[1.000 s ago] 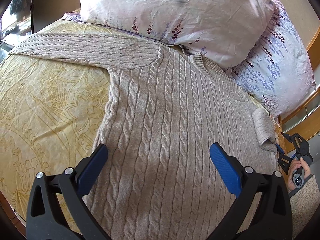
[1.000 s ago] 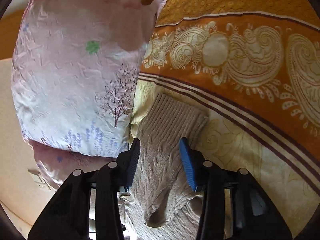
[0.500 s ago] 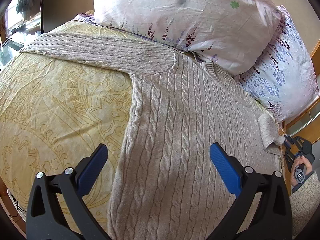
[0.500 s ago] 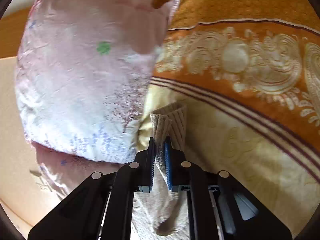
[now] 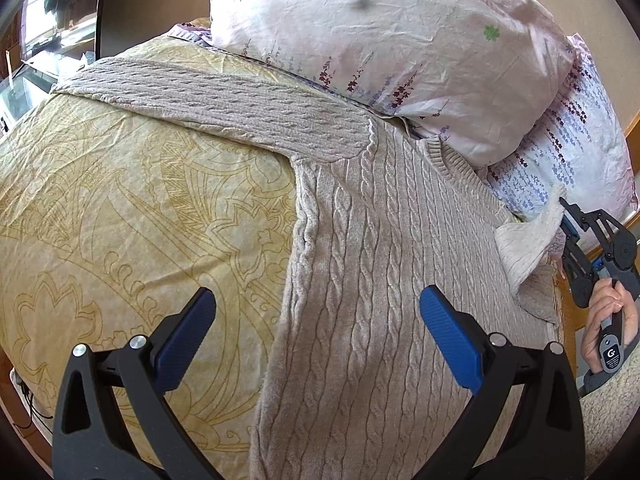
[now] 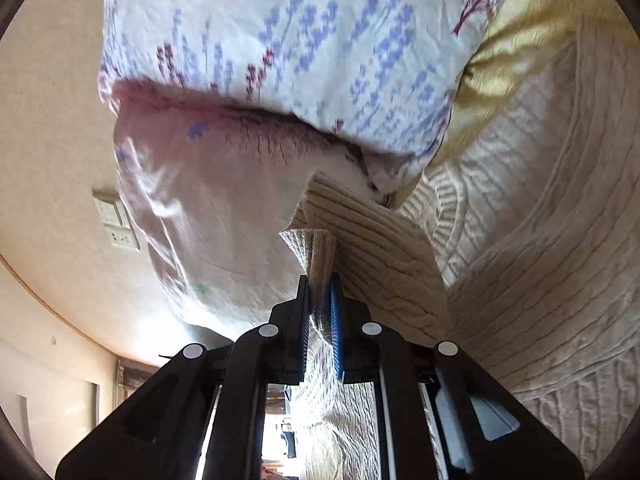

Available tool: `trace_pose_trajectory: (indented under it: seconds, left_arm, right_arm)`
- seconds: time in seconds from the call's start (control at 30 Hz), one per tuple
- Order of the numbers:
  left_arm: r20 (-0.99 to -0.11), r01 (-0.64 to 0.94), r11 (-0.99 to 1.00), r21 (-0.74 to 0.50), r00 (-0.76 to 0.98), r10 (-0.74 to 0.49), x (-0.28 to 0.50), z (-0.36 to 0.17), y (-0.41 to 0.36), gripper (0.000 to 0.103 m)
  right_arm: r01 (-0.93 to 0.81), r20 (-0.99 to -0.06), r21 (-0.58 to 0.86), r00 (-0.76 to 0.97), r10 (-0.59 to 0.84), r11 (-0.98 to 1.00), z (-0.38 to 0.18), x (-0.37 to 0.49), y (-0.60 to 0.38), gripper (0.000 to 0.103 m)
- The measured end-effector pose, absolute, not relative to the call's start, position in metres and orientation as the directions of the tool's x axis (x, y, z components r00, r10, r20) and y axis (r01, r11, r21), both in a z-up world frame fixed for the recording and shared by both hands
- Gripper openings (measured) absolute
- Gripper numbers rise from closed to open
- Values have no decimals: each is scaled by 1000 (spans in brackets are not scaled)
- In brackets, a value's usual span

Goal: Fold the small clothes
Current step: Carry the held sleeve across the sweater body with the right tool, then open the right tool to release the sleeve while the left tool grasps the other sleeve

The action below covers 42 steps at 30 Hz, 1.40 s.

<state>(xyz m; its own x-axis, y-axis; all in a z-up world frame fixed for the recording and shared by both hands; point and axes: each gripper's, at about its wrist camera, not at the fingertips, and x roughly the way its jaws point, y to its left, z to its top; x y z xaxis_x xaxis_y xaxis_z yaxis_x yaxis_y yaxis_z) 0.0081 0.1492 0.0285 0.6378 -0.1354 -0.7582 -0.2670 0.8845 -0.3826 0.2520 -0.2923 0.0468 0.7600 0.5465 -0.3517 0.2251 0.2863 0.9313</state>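
Observation:
A beige cable-knit sweater (image 5: 380, 280) lies flat on the yellow patterned bedspread (image 5: 140, 208), one sleeve (image 5: 224, 104) stretched out to the left. My left gripper (image 5: 316, 332) is open and empty, hovering over the sweater's left edge near the hem. My right gripper (image 6: 320, 300) is shut on the ribbed cuff (image 6: 316, 252) of the other sleeve and holds it lifted off the bed. In the left wrist view the right gripper (image 5: 568, 220) shows at the far right with the raised sleeve (image 5: 528, 240).
Two floral pillows (image 5: 400, 40) lie against the sweater's neck end, close to the lifted sleeve (image 6: 260, 60). A wall outlet (image 6: 116, 220) sits on the beige wall. A wooden bed frame (image 5: 632, 132) runs along the right side.
My right gripper closed on the sleeve cuff and lifted it, swinging toward the sweater body. My left gripper shifted left toward the sweater's side edge, still open.

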Motion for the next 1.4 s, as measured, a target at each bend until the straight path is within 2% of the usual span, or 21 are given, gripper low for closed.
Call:
trace_pose_trajectory:
  seconds: [0.2, 0.4, 0.77, 0.8, 0.93, 0.97, 1.03, 1.13, 1.17, 1.23, 1.4]
  left_arm:
    - [-756, -310, 872, -380, 647, -100, 1, 31, 166, 101]
    - [-760, -355, 852, -384, 645, -74, -5, 30, 183, 101]
    - [-753, -377, 847, -374, 656, -41, -2, 33, 206, 101]
    - [-748, -382, 844, -375, 663, -32, 1, 35, 211, 101]
    - [-743, -387, 840, -381, 669, -28, 21, 42, 231, 101]
    - [-752, -386, 837, -387, 657, -45, 29, 42, 236, 101]
    - [-765, -387, 818, -425, 637, -96, 43, 37, 246, 101]
    - [-749, -405, 758, -510, 642, -161, 58, 26, 263, 101]
    - [-738, -411, 733, -542, 649, -182, 63, 23, 269, 101]
    - [-717, -430, 677, -598, 663, -212, 70, 14, 279, 101]
    - [-658, -450, 566, -691, 715, -236, 84, 5, 300, 99]
  right_arm:
    - [259, -450, 889, 643, 619, 377, 20, 268, -232, 10]
    - [255, -500, 863, 551, 669, 436, 6, 278, -184, 10]
    - [254, -620, 780, 446, 646, 572, 1, 273, -144, 13]
    - [245, -627, 773, 438, 645, 585, 2, 272, -142, 15]
    - [168, -638, 755, 410, 652, 634, 11, 270, -124, 46]
    - [136, -643, 746, 398, 654, 651, 16, 268, -117, 56]
    - [78, -628, 757, 360, 690, 649, 25, 264, -103, 69]
    - [20, -585, 791, 316, 747, 611, 40, 251, -94, 71]
    - [10, -584, 789, 324, 744, 615, 45, 245, -96, 79]
    - [5, -592, 775, 355, 724, 631, 55, 230, -109, 83]
    - [97, -628, 751, 411, 661, 653, 60, 192, -165, 83]
